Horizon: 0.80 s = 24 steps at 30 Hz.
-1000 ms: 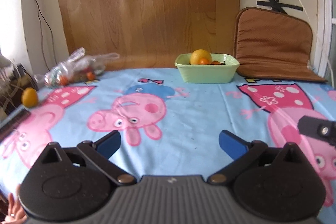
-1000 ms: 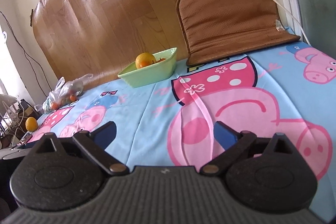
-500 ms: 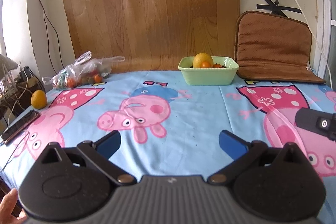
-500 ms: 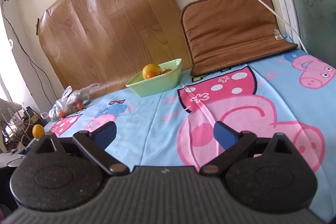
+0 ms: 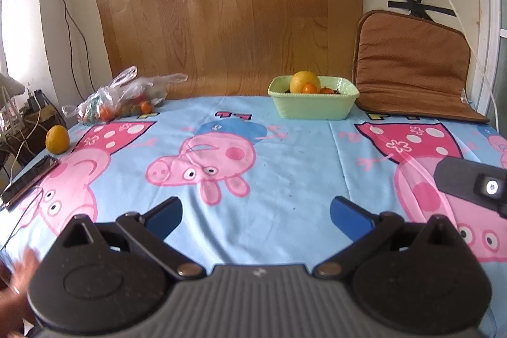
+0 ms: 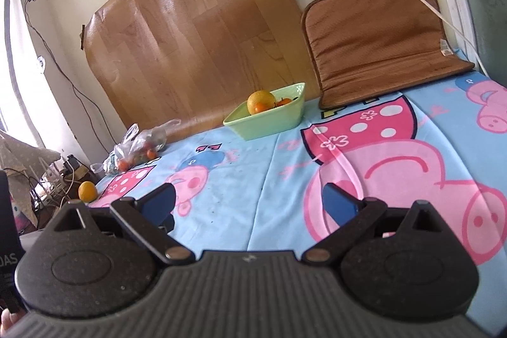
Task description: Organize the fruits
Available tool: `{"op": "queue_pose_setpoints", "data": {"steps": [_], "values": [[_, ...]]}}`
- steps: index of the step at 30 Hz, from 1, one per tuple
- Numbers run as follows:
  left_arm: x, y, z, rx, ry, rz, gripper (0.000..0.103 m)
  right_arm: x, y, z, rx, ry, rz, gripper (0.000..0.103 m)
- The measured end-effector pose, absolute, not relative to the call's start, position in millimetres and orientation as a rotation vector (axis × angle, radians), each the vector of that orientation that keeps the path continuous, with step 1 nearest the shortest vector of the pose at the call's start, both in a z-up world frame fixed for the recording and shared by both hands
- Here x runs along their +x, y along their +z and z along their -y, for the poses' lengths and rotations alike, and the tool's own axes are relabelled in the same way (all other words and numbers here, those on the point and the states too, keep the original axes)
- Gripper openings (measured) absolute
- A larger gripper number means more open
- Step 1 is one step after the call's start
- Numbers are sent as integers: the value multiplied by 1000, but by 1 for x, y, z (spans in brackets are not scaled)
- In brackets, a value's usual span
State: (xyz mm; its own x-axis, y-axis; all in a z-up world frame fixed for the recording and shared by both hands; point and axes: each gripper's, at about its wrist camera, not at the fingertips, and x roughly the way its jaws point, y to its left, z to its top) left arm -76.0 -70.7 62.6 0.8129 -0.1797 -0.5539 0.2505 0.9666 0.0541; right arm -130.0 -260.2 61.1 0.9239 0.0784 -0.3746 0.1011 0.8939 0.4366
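Left gripper (image 5: 256, 213): your blue fingers stand wide apart with nothing between them, poised over the near part of the cloth (image 5: 285, 154).
Right gripper (image 6: 249, 201): your second tool is also spread wide and empty, angled across the cloth toward the far left; part of its black body shows at the right edge of the left view.
Bowl (image 5: 313, 108): pale green, at the far edge of the cloth, just left of the brown cushion (image 5: 412, 65) propped against the wall.
Fruit in bowl: one big orange (image 5: 304, 80) rises above the rim, with small orange fruits (image 5: 310, 88) beside it.
Loose orange (image 5: 57, 139): alone at the far left edge of the cloth, well apart from the bowl and from both your tools.
Bag (image 5: 123, 98): clear plastic, lying at the far left below the wood-grain panel (image 5: 228, 11), with small orange fruits inside; how many, you cannot tell.
Phone (image 5: 30, 181): a dark flat slab on the left edge, near the loose orange, a cable trailing by it.
Hand (image 5: 14, 287): blurred at the lower left corner of the left view.
Wall: black tape crosses and a white cable above the cushion.
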Motion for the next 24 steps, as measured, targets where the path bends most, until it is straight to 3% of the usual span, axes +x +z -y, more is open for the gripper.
{"op": "queue_pose_setpoints", "data": {"steps": [24], "values": [[-68, 48, 75, 150, -201, -637, 103, -128, 54, 258, 476, 7, -423, 100]]}}
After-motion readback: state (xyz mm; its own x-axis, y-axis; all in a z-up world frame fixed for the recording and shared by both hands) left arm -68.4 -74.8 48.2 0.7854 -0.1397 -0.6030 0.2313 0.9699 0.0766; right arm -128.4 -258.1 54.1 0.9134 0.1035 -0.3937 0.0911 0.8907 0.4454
